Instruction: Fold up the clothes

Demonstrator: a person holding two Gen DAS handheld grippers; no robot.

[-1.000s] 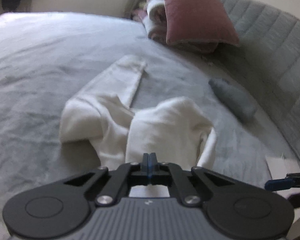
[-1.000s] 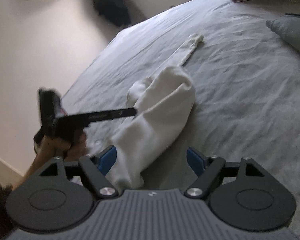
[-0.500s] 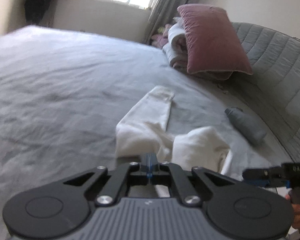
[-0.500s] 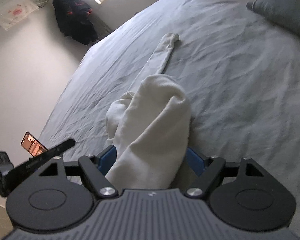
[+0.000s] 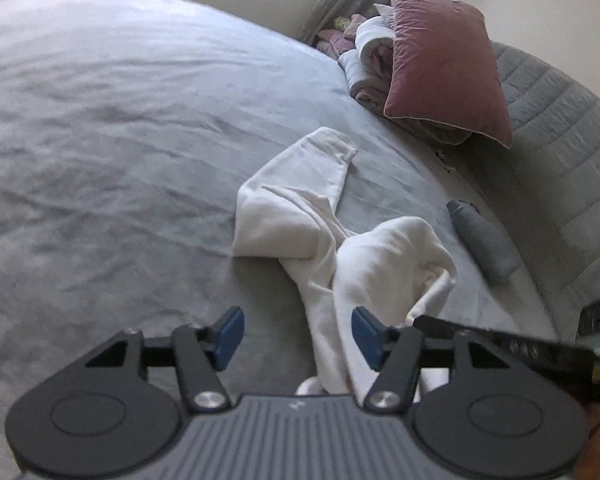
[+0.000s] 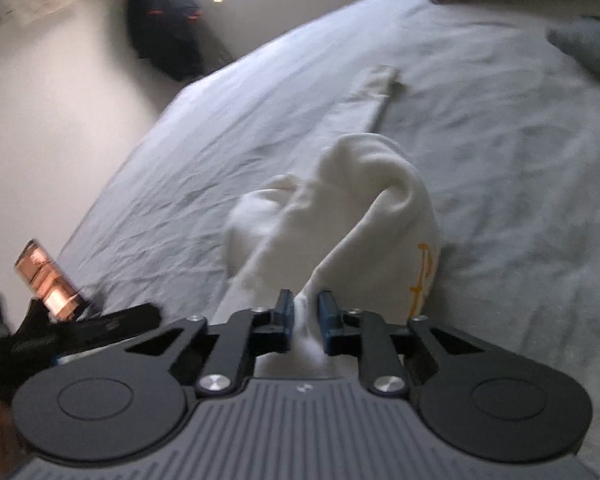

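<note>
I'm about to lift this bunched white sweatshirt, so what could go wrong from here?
The right tool pinches only a narrow bunch of the white fleece sweatshirt, so it may slip free. The left tool is open, so the twisted sleeve may drag across the grey bedsheet and tangle further.

You are in a bedroom: a big bed (image 5: 100, 128) with a gray sheet, a pink pillow (image 5: 444, 64) and a padded headboard (image 5: 560, 128).
</note>
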